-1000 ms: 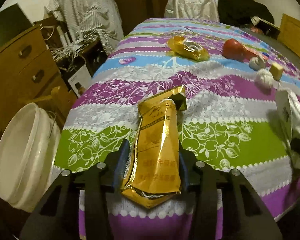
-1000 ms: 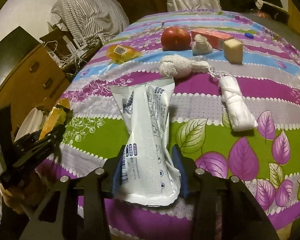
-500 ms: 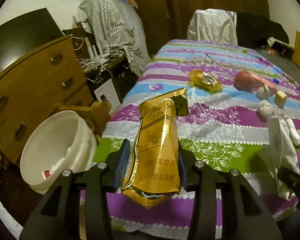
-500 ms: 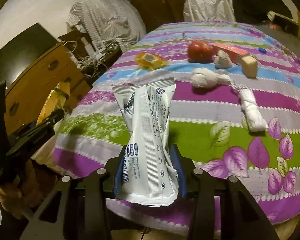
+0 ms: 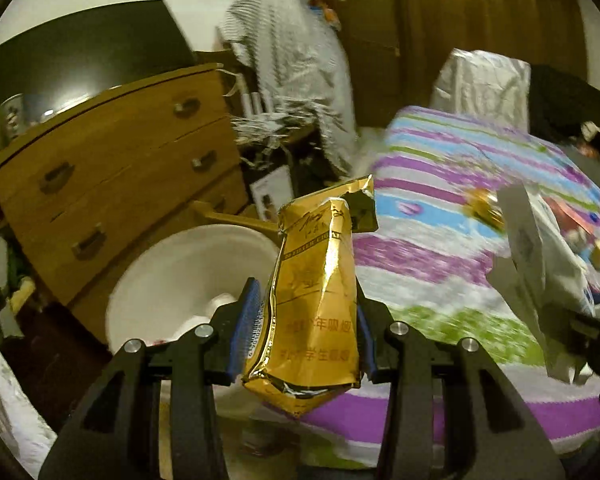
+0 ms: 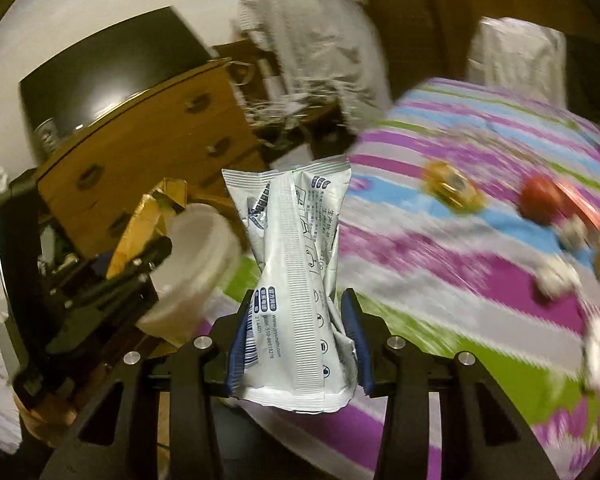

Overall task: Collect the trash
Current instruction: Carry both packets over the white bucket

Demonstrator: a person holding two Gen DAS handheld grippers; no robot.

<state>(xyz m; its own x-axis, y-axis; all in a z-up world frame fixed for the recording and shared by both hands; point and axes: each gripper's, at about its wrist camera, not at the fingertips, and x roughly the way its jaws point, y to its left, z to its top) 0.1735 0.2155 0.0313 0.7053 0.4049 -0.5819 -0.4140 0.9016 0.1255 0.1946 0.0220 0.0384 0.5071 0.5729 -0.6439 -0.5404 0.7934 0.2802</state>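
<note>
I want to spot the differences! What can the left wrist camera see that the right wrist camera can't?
Only the left wrist view shows the inside of the white bucket and the gold packet's printed front, clamped in the left gripper.

Only the right wrist view shows the red tomato, and the left gripper from outside.

Both show the white packet clamped in the right gripper, the wooden dresser, the striped tablecloth and a yellow wrapper on it.
</note>
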